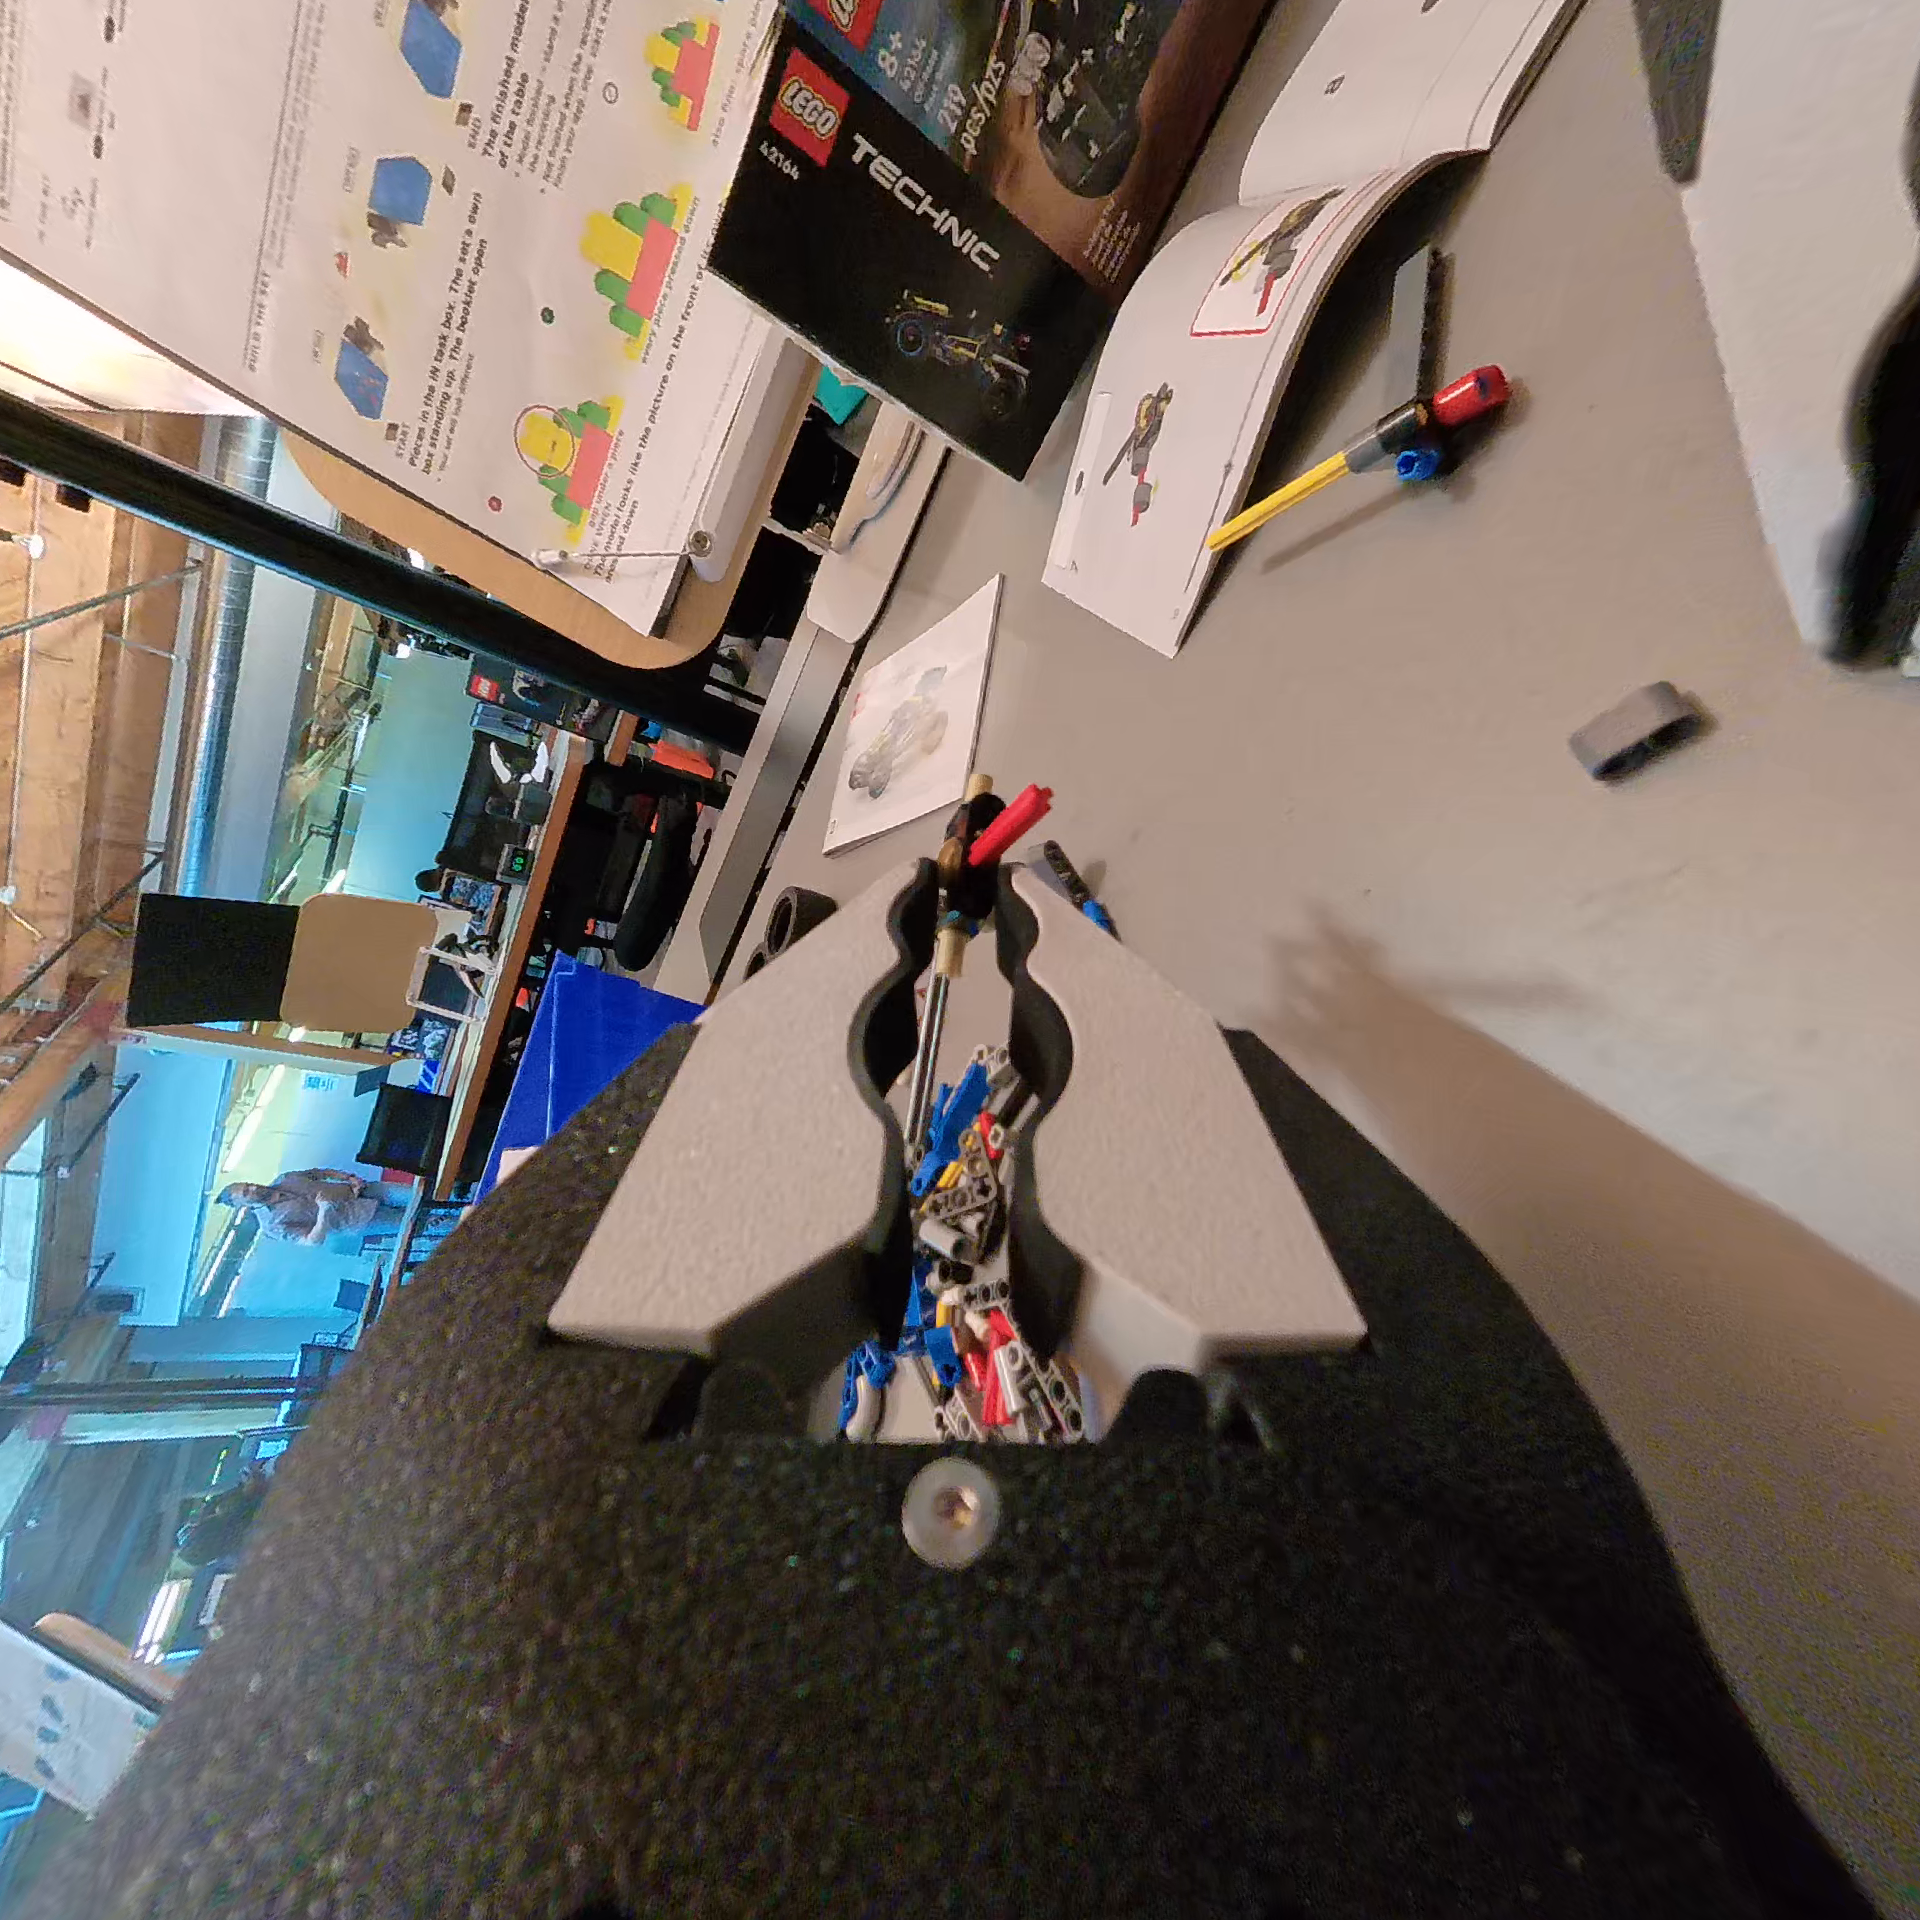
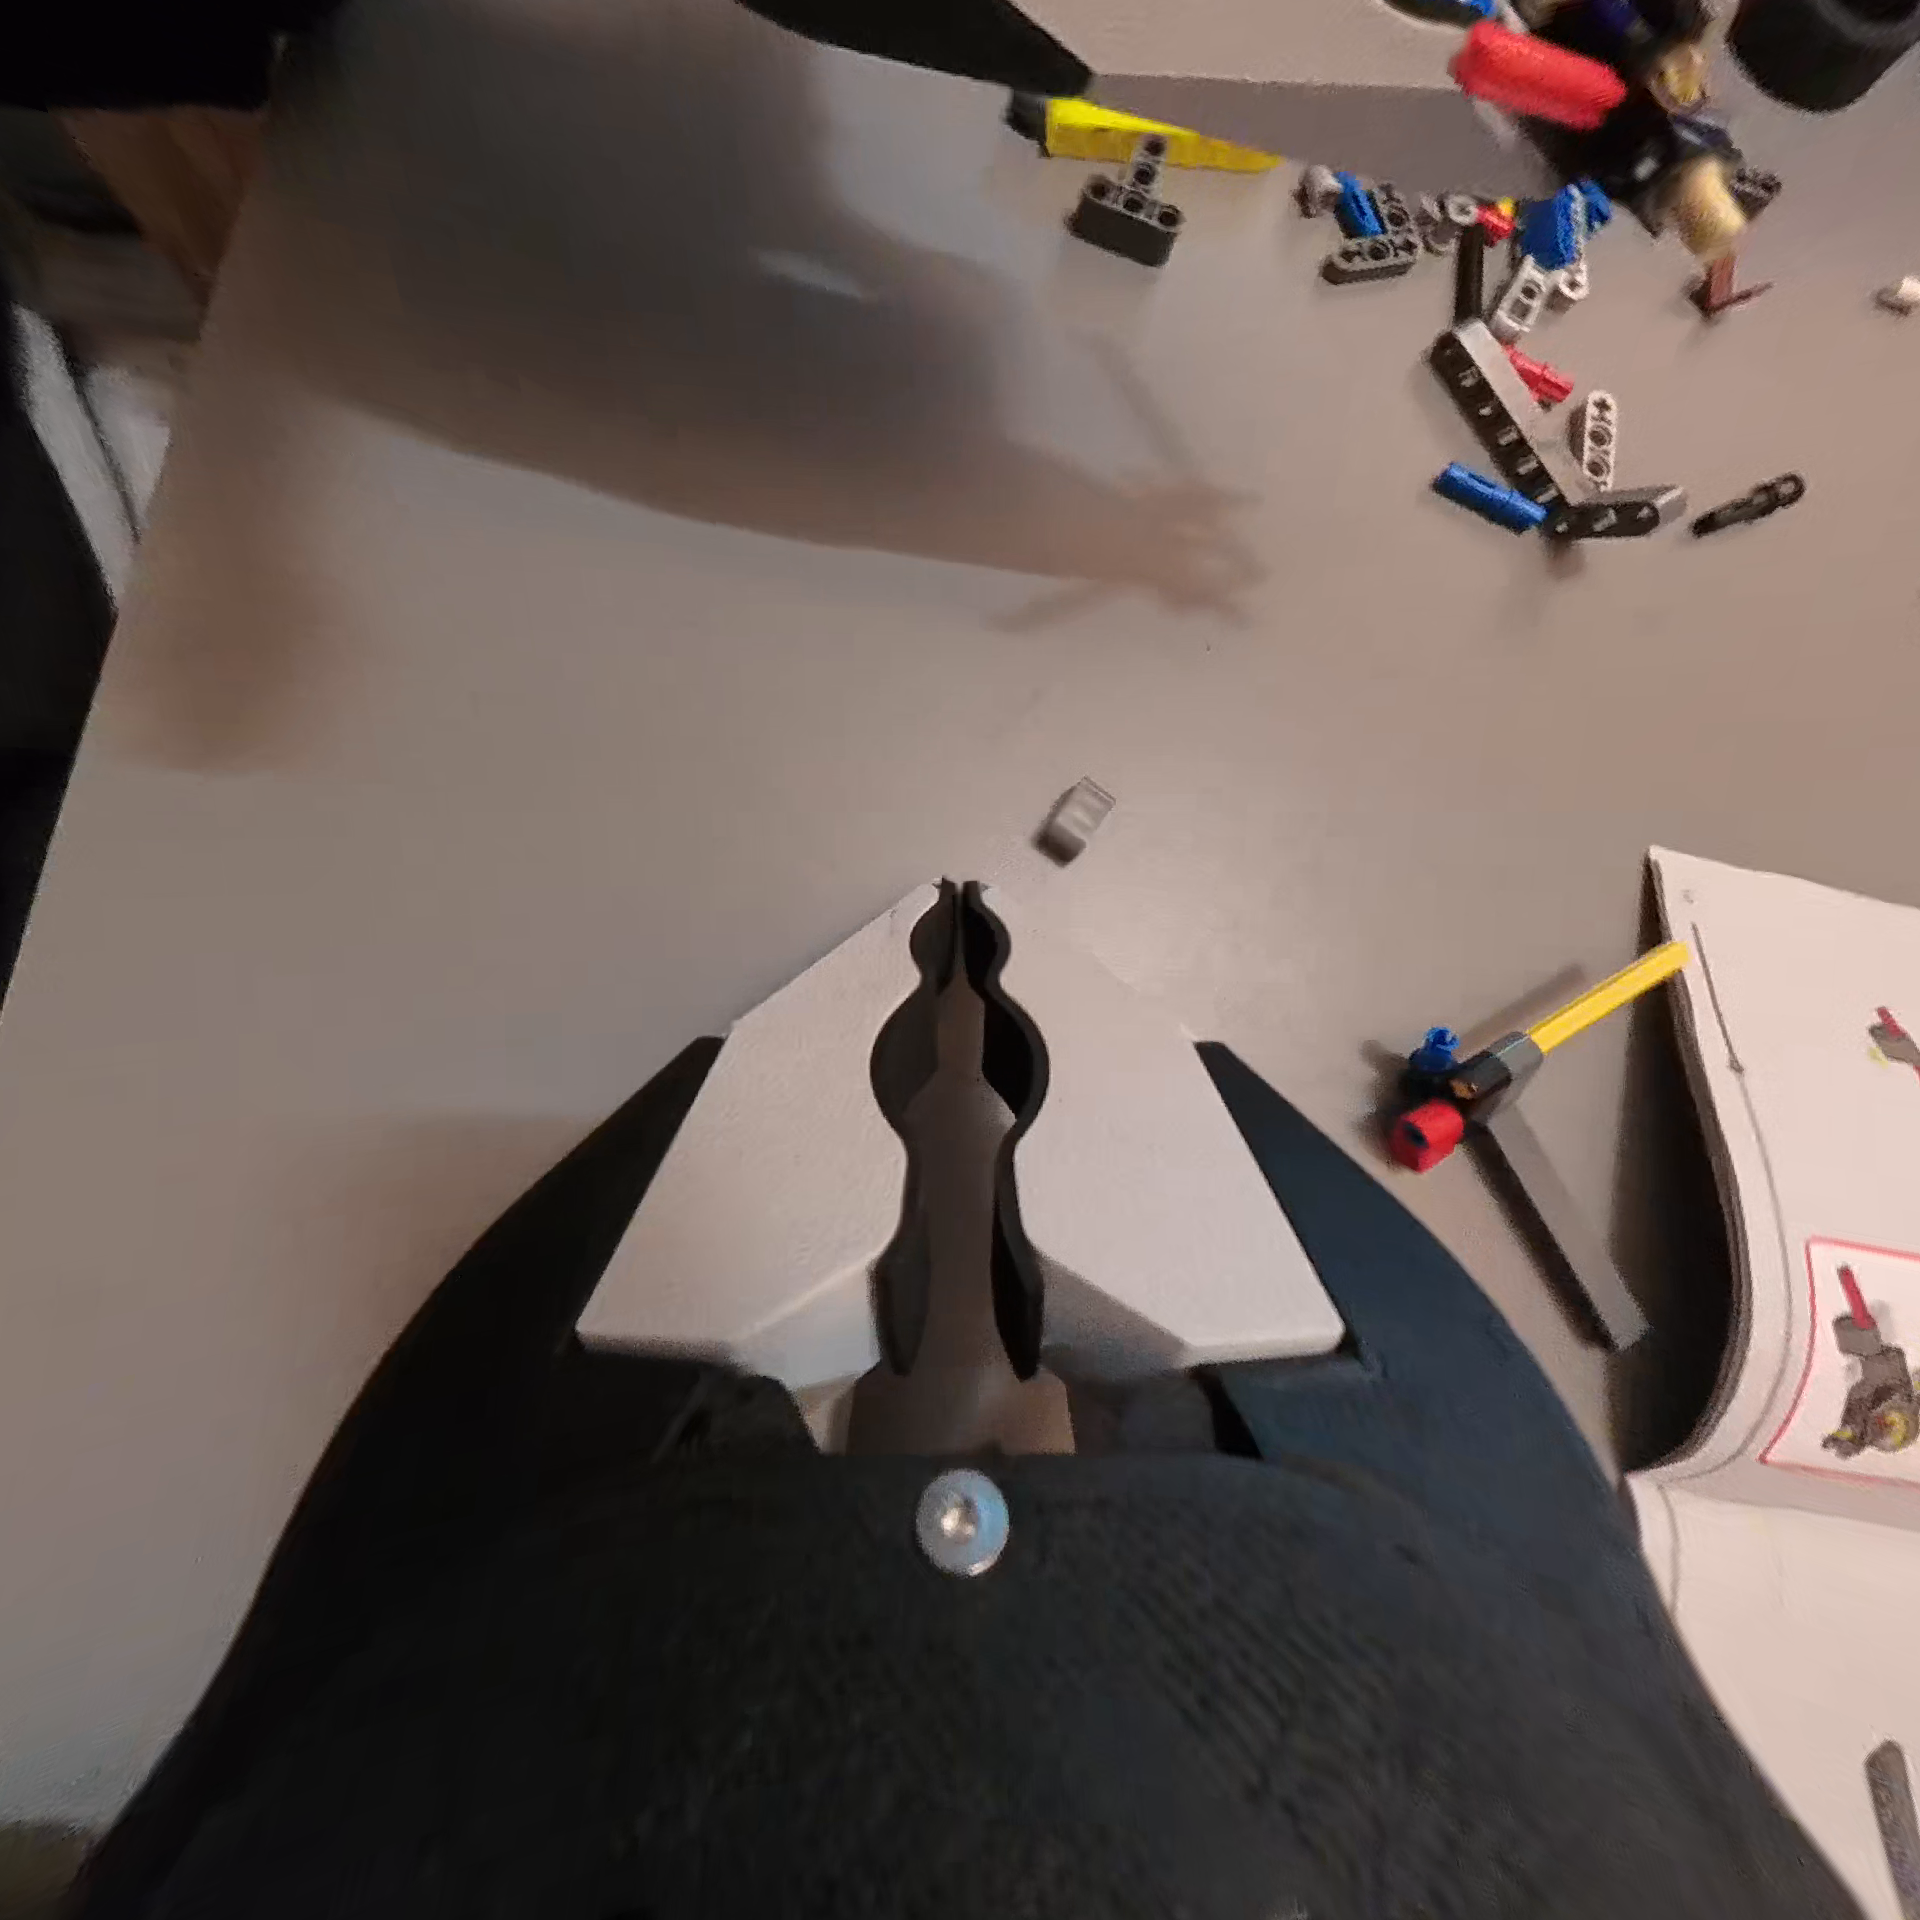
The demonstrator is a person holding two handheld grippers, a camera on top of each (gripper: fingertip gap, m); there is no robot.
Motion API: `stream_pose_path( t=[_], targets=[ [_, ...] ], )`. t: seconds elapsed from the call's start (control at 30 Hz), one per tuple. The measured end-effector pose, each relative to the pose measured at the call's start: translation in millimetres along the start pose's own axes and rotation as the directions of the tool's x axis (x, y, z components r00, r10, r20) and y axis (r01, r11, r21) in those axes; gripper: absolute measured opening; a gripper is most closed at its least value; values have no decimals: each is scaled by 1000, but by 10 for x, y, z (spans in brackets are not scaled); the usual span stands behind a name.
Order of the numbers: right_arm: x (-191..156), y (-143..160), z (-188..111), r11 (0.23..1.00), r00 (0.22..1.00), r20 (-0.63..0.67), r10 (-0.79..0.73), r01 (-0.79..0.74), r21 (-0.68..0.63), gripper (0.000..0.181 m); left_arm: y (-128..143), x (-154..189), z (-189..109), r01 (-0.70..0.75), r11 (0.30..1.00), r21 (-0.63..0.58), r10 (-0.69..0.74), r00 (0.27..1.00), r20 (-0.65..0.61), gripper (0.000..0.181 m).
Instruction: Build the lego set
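The left gripper [image 1: 971, 883] has its fingers clamped on a small sub-assembly [image 1: 977, 847] of tan axle, black connector and red pin, held above the loose pile of parts [image 1: 961, 1226]. The right gripper [image 2: 958, 894] has its fingers together on nothing, tips just short of a small grey piece [image 2: 1075, 821] on the bench [image 2: 520, 935] at one o'clock. The yellow-axle assembly [image 2: 1496, 1070] lies at three o'clock beside the open instruction booklet [image 2: 1766, 1143]. The risk, as I judge it: closed tips would nudge the grey piece away, and the narrow hold on the axle could let the sub-assembly twist or drop into the pile.
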State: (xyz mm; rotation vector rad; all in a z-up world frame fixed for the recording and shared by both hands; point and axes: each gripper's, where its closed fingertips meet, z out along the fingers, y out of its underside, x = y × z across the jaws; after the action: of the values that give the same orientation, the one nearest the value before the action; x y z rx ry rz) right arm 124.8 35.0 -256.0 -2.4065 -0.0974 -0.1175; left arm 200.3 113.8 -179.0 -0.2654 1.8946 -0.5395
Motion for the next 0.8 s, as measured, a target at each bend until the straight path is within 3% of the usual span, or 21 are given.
stream_pose_path(
  t=[0.07,0.13,0.17,0.33,0.43,0.57,0.73,0.8],
  targets=[
    [107,-10,-42,999,996,-83,45,-46,-5,15,9,-21,-4,6,1000,2,-6,1000,6,9],
    [221,-134,-98,993,977,-182,111,-102,57,18,25,-46,-9,12,1000,0,-12,1000,11,9],
    [163,-202,-87,993,980,-168,105,-92,80,18,33,-55,-9,15,1000,-1,-15,1000,14,9],
    [200,-89,45,996,953,-291,-83,70,-54,9,43,-41,-3,18,1000,2,-18,1000,7,9],
    [214,-109,91,995,955,-279,-105,101,-27,8,20,-33,-7,16,1000,9,-16,1000,3,9],
    [278,-58,88,1000,968,-251,-19,18,-6,0,20,-41,-13,16,1000,9,-16,1000,2,9],
    [315,-153,33,995,967,-245,75,-55,88,23,46,-74,-16,24,1000,6,-24,1000,8,8],
    [289,-187,58,993,970,-236,62,-37,111,19,45,-77,-19,29,1000,9,-29,1000,6,8]
  ],
)
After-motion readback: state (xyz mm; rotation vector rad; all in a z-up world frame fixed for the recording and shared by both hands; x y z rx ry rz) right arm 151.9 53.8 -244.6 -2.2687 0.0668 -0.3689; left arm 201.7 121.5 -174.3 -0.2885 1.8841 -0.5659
